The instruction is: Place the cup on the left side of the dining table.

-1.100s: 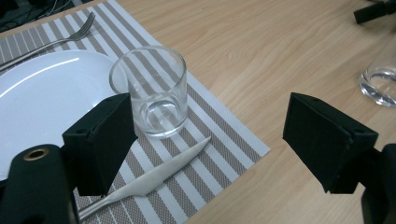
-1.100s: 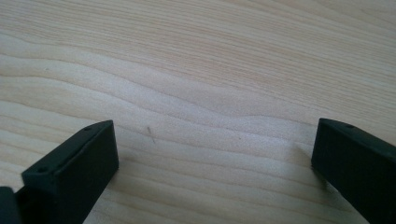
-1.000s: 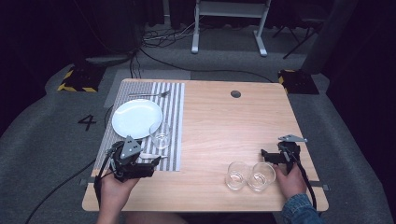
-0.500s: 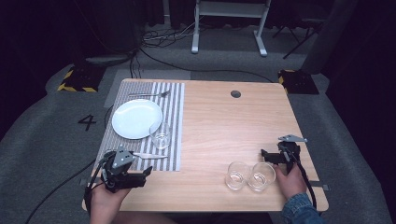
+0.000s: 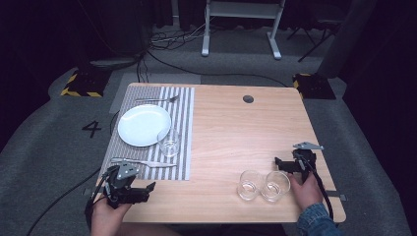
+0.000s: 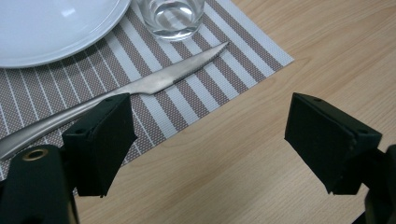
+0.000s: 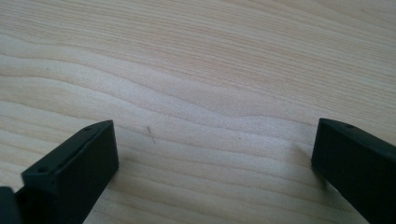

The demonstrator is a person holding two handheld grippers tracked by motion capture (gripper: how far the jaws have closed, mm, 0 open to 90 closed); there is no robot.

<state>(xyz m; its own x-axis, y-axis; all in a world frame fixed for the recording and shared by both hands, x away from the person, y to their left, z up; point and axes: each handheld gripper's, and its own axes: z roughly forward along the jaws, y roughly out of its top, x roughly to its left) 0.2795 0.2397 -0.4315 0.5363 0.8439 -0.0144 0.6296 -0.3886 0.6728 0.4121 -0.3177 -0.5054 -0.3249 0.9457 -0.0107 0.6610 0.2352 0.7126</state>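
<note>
On the left of the wooden table (image 5: 231,132) lies a striped placemat (image 5: 182,113) bearing a white plate (image 5: 142,125), a fork (image 5: 157,100), a knife (image 5: 145,162) and a glass (image 5: 168,143). My left gripper (image 5: 147,187) is open over the table's front left corner, just off the placemat (image 6: 210,88); the knife (image 6: 154,84) and the glass (image 6: 173,16) lie beyond its jaws. Two empty glasses (image 5: 249,185) (image 5: 275,186) stand side by side near the front right. My right gripper (image 5: 278,162) is open just right of them, with bare wood (image 7: 205,93) between its jaws.
A round cable hole (image 5: 248,99) sits in the table's far side. Around the table is grey carpet with cables, a floor marking "4" (image 5: 91,129) and a white stand's legs (image 5: 241,29) at the back.
My left gripper has pulled back from the knife on the placemat toward the table's front left corner. The right gripper has stayed in place.
</note>
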